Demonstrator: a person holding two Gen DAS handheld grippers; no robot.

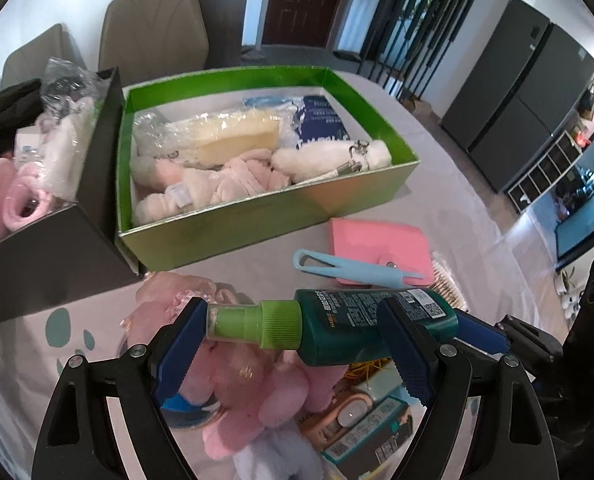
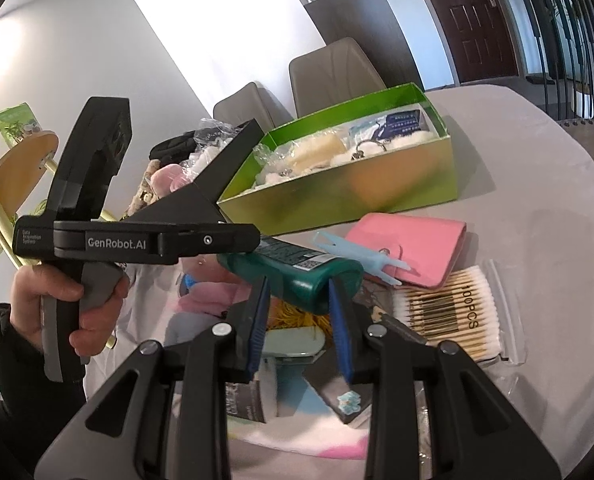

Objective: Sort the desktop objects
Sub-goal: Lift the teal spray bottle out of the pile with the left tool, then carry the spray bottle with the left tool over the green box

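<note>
A dark green spray bottle (image 1: 353, 328) with a light green cap lies sideways in the air above the pile. My right gripper (image 2: 299, 312) is shut on its base end (image 2: 317, 280); its blue finger (image 1: 481, 330) shows at the bottle's bottom in the left wrist view. My left gripper (image 1: 293, 344) is open, its blue pads spanning the bottle from cap to body without closing on it. A green box (image 1: 257, 216) holds plush items and packets. A black box (image 1: 57, 248) to its left holds pink plush things.
On the grey tablecloth lie a pink wallet (image 1: 381, 244), a light blue plastic clip (image 1: 337, 266), a bag of cotton swabs (image 2: 453, 308), pink plush toys (image 1: 249, 392) and small packages (image 1: 369, 428). Chairs (image 1: 153, 28) stand behind the boxes.
</note>
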